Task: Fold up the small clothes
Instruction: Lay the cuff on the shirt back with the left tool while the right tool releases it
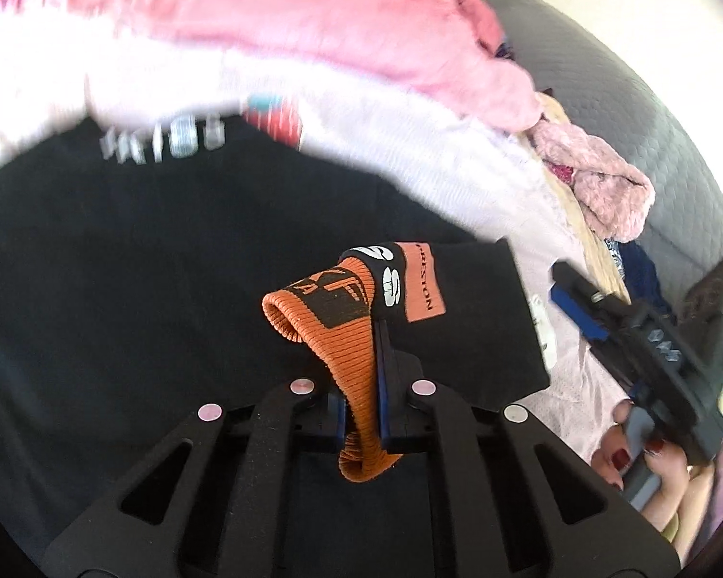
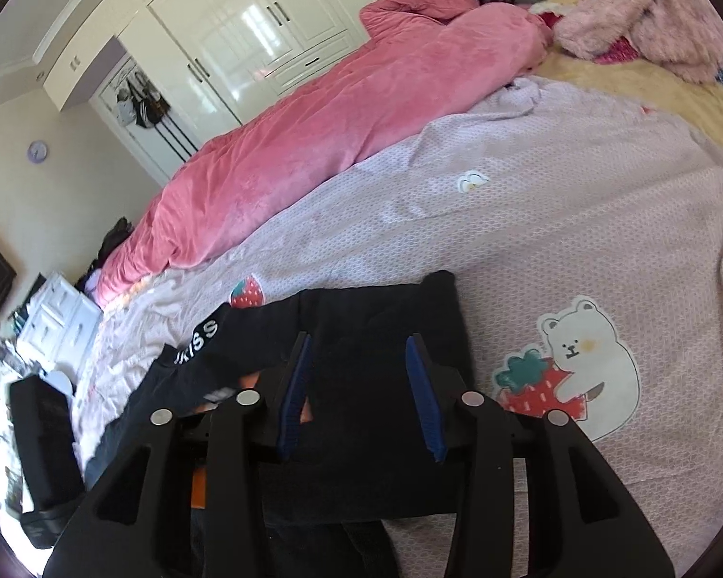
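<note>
Our left gripper [image 1: 361,380] is clamped on the orange ribbed cuff [image 1: 332,332] of the black garment [image 1: 144,265], the knit bunched between the blue pads and hanging out below them. We judge the cuff is pinched so the sleeve can be lifted and carried across the body for a fold.

Our right gripper [image 2: 361,395] hangs with fingers spread, nothing between them, just above the black garment [image 2: 376,337]. We read it as waiting to pin or pick an edge.

The garment lies on the lilac bedsheet [image 2: 554,221], at 6 o'clock in the right wrist view, with the sheet's bear print [image 2: 588,361] at its 3 o'clock and a pink quilt [image 2: 313,120] toward 11. It is black, with white lettering and an orange label at the sleeve; it lies partly spread and rumpled, not yet squared.
</note>
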`<state>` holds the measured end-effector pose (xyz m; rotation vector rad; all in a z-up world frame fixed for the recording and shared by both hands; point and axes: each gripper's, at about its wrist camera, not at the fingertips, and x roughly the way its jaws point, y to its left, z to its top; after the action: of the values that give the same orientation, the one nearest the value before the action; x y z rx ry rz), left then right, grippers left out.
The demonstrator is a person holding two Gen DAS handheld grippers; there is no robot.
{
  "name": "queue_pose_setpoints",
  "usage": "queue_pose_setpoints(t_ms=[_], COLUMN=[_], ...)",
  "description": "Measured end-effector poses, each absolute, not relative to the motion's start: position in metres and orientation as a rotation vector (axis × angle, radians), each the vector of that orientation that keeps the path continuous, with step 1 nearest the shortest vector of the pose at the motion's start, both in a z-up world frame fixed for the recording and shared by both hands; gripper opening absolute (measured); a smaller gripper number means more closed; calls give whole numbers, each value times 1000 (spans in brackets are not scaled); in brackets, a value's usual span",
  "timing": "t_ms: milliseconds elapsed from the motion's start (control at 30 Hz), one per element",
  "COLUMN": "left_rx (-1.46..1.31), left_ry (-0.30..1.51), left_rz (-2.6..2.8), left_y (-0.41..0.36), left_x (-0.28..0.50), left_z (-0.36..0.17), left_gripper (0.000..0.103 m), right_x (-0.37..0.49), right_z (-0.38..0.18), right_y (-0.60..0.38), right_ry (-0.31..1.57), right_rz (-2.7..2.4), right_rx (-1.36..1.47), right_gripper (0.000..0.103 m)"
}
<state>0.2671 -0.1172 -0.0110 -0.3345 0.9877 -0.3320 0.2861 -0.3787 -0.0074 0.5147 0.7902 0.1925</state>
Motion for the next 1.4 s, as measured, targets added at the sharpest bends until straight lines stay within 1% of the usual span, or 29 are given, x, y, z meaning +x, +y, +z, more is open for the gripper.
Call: queue_pose_setpoints(t_ms=[167,300,400,467,567,733,900,967,1000,1233,1400], left_rx=[-256,-187,-166,-173,-196,-244,-291,-299,-305,-293,-252], left_ry=[866,800,784,802,875,922,955,974,976,943,892], left_rz=[-297,-215,-144,-114,-84,-35,-30,-33,-27,33,11], left_y=[-95,-71,-41,-19,9,41,55,59,61,86,74], left_x=[260,256,252,250,253,252,248,248,247,234,224], left_z=[37,60,67,66,47,22,8,2,1,9,24], left_gripper=[3,3,3,3,3,3,3,4,5,5,5], right_x=[286,287,286,286,287,286,284,283,283,282,279], right_z=[-11,-11,-9,-8,-8,-7,-3,-2,-3,-7,-7], right_y=[-385,-383,-377,-372,-366,-354,-330,-320,-313,-294,-284], right_ry=[798,804,800,800,799,797,785,784,789,804,795], right_rz=[188,203,209,221,221,227,271,294,305,328,339], right_rx=[553,555,535,517,479,430,366,339,321,278,247], right_gripper=[44,46,47,48,49,50,51,53,54,54,54])
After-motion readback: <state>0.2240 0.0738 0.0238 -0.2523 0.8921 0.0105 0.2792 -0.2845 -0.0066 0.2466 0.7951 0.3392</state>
